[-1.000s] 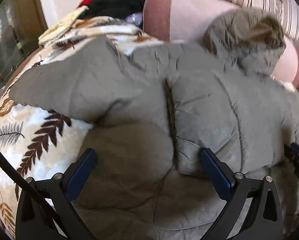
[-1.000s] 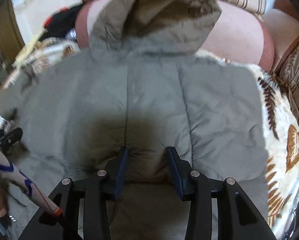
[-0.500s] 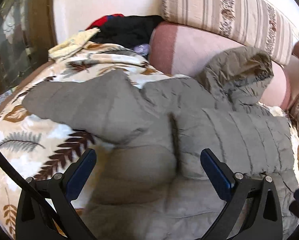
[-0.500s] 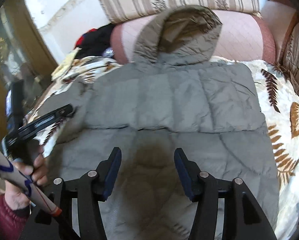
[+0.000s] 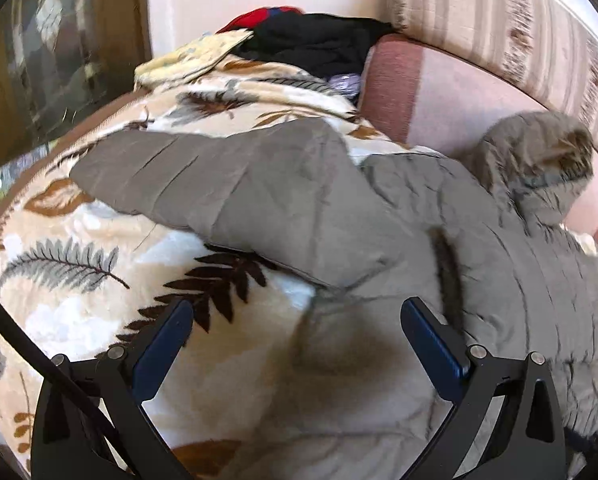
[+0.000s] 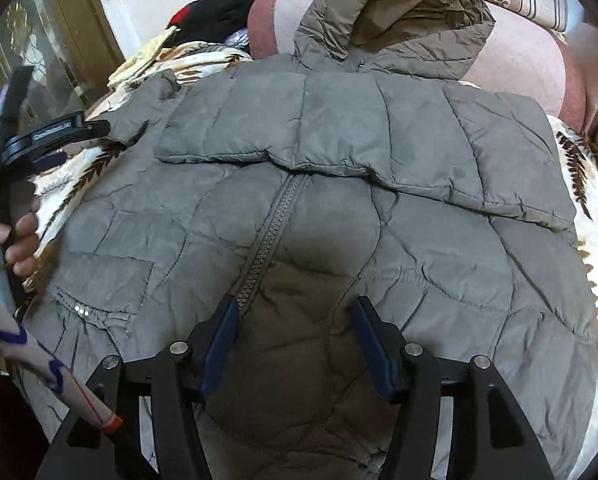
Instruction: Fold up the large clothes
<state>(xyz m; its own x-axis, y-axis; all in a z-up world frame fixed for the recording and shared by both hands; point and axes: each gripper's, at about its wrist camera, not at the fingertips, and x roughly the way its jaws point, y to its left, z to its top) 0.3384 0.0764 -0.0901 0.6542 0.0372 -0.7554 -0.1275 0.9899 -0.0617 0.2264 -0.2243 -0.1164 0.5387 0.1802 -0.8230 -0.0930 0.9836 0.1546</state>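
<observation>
Jacket (image 6: 339, 216), a grey-olive quilted one with a hood (image 6: 395, 20), lies spread front-up on a leaf-print blanket (image 5: 71, 280) over a sofa, its zipper (image 6: 271, 232) running from the middle toward 6 o'clock in the right wrist view. One sleeve is folded across the chest, forming a band from 9 to 3 o'clock just below the hood. The hood rests against a pink cushion (image 6: 519, 60) at 12 o'clock, with a striped cushion (image 5: 499, 28) behind it. The right gripper (image 6: 295, 340) hovers above the lower front, its fingers (image 6: 219, 340) apart with nothing between them. In the left wrist view the other sleeve (image 5: 227, 196) stretches out toward 9 o'clock over the blanket, and the left gripper (image 5: 295, 344) hangs near the armpit with fingers (image 5: 431, 344) wide apart, holding nothing; whether they touch the fabric is hard to tell in this blurred view. A heap of black and red clothes (image 5: 311, 40) sits at 12 o'clock by the wall.
</observation>
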